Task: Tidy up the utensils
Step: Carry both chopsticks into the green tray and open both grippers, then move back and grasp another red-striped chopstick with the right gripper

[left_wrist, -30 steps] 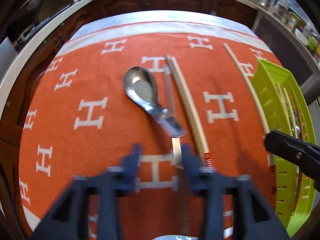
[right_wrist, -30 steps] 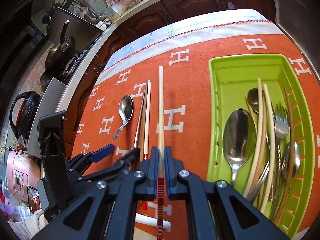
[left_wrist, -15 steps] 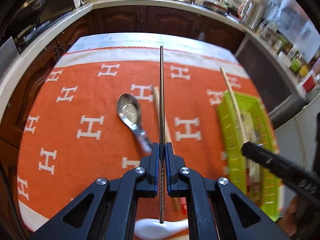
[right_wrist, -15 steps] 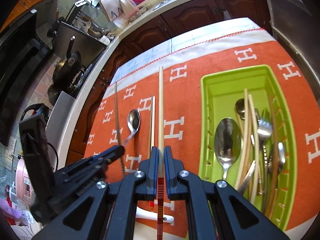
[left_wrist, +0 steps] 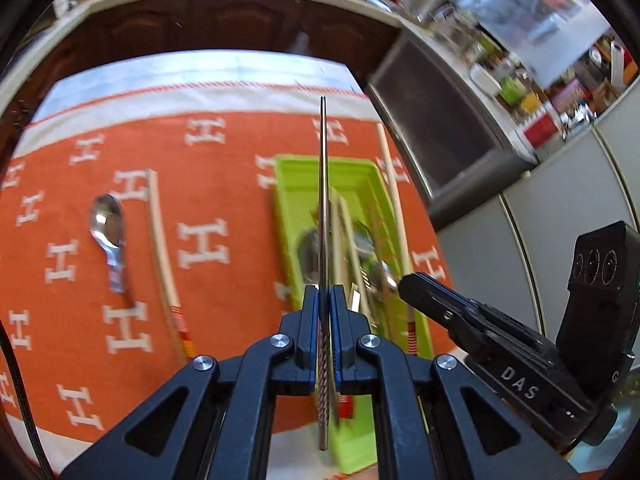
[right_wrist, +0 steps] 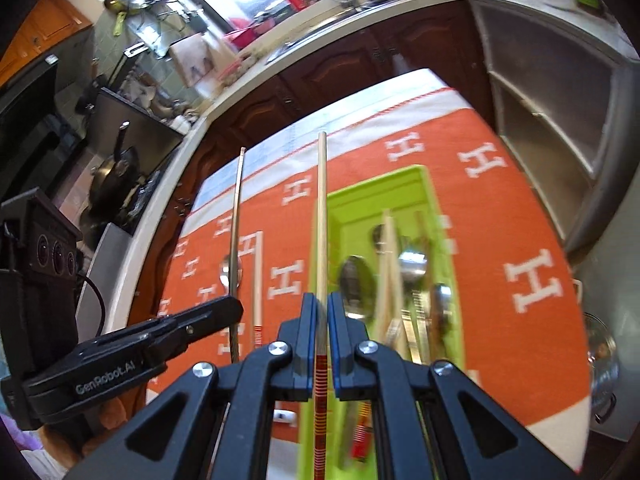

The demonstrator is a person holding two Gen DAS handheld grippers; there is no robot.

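Both sticks lifted, now over tray [left_wrist: 288, 184] at 12 – left gripper [left_wrist: 324, 300] pinching metal chopstick [left_wrist: 323, 200] | right gripper [right_wrist: 321, 308] pinching wooden chopstick [right_wrist: 321, 216] | next – lower, release.

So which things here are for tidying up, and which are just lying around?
For the job:
metal chopstick in left gripper
wooden chopstick in right gripper
green tray
small spoon
chopstick on the cloth

Just lying about:
frying pan
orange cloth
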